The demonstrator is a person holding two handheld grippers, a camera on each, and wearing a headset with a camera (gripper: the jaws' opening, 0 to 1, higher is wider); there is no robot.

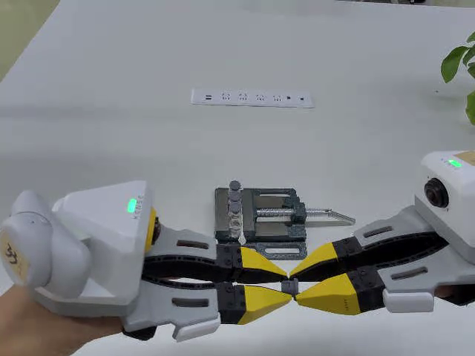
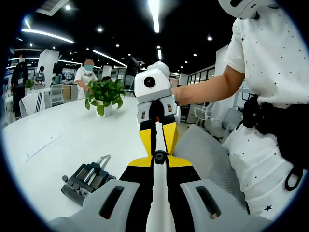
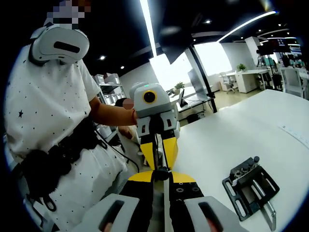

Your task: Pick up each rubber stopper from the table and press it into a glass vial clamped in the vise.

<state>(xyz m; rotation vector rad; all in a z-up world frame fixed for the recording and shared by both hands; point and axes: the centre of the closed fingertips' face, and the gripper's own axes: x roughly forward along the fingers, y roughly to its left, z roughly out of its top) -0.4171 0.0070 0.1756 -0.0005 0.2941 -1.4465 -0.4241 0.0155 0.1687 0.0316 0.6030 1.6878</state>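
A small dark rubber stopper (image 1: 290, 285) hangs above the table's near edge, where the yellow tips of both grippers meet. My left gripper (image 1: 287, 285) comes in from the left and my right gripper (image 1: 295, 286) from the right, each pinched narrowly around the stopper. The left gripper view has the stopper (image 2: 160, 157) at its own tips, with the right gripper (image 2: 158, 146) facing it. The right gripper view has the stopper (image 3: 161, 174) the same way. Behind stands the grey vise (image 1: 271, 222), holding a row of glass vials (image 1: 234, 219) with dark stoppers on top.
A white power strip (image 1: 252, 98) lies farther back on the white table (image 1: 111, 111). A green plant (image 1: 462, 63) stands at the right edge. The vise handle (image 1: 330, 215) sticks out to the right. A grey chair (image 2: 207, 150) stands off the table's near side.
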